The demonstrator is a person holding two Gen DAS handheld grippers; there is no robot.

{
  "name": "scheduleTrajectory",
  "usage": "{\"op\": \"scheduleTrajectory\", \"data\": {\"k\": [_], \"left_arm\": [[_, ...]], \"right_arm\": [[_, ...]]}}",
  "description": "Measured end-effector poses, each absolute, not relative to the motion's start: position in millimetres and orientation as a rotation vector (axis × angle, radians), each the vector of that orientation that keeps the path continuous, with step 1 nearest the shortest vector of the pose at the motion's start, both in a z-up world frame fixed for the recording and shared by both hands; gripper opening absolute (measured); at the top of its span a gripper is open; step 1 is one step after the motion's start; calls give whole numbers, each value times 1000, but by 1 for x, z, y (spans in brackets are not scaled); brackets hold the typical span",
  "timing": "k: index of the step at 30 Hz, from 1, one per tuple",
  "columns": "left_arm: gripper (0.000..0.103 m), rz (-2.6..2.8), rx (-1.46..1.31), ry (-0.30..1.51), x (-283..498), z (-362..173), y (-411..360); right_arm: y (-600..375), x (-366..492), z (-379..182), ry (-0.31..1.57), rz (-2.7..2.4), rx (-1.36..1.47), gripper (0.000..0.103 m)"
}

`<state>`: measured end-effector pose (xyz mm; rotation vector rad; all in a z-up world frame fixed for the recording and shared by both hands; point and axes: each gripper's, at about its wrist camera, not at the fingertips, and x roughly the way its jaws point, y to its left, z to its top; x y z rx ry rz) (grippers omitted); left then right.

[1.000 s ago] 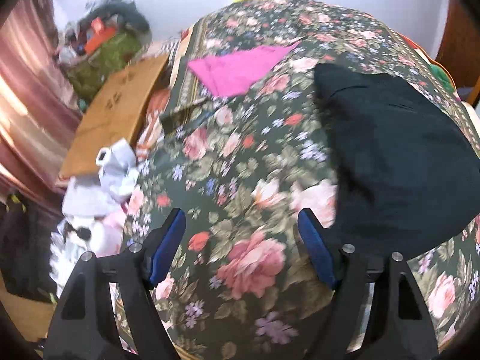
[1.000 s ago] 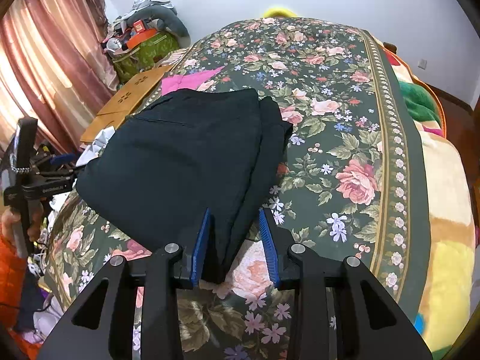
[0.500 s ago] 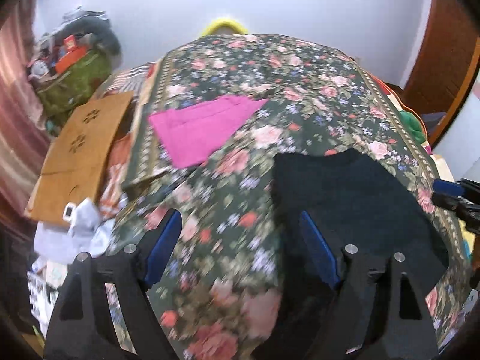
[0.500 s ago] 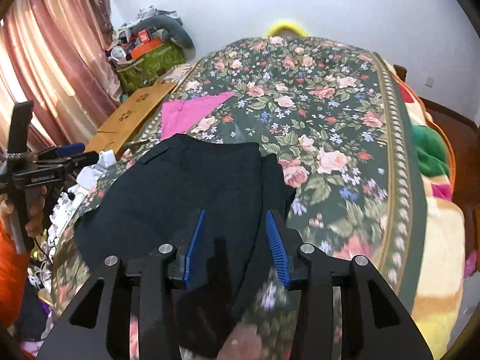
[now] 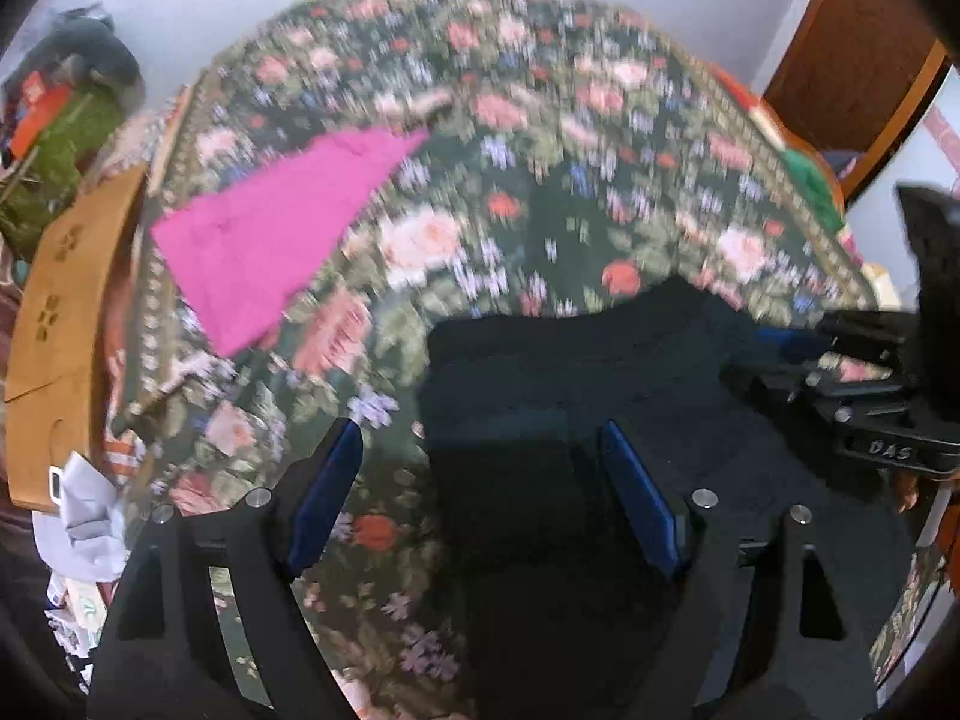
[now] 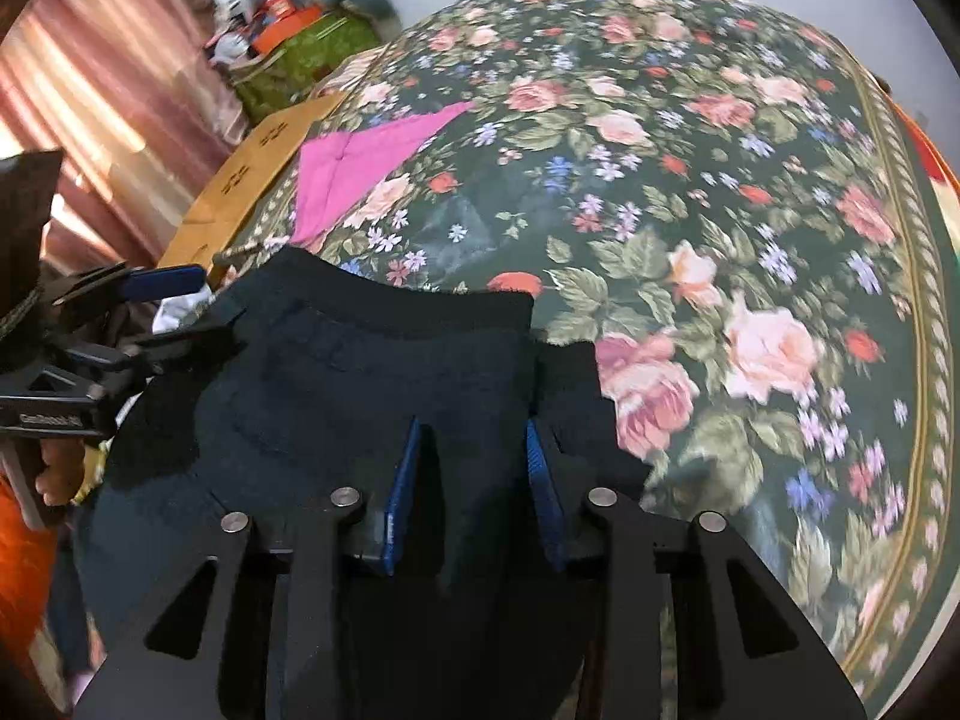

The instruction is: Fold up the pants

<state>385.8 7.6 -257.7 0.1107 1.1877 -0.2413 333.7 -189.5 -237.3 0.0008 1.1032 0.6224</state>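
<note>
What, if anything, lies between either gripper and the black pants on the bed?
Nothing visible does. The left gripper, jaws wide, hangs over the left edge of the black pants. The right gripper has just been closing, with a fold of the pants between its pads. The pink cloth lies apart.

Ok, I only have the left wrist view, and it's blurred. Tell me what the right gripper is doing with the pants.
Observer: The right gripper is over the pants near their right edge. Its jaws have just been closing with cloth between them. I cannot tell whether they pinch.
Operator: Describe that edge.
Observer: A second dark layer sticks out beyond the top layer.
Operator: Now the other side.
Observer: The left gripper comes in sideways at the pants' far left corner, open.
</note>
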Motion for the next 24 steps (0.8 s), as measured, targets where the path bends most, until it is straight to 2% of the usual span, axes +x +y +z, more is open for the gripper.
{"op": "scheduleTrajectory", "data": {"k": [1, 2, 7, 13, 24], "left_arm": [[82, -243, 117, 1201, 386, -264, 5], [83, -244, 119, 1205, 387, -266, 3], [88, -218, 135, 1148, 380, -259, 4], [91, -192, 160, 1126, 372, -270, 1], [90, -153, 186, 1051, 356, -236, 6]], "right_arm": [[-191, 333, -236, 1090, 625, -5, 16], [-193, 330, -232, 1072, 633, -4, 13], [-198, 310, -209, 919, 568, -90, 12], [-196, 313, -243, 1015, 506, -144, 11], [-207, 289, -191, 961, 485, -153, 16]]}}
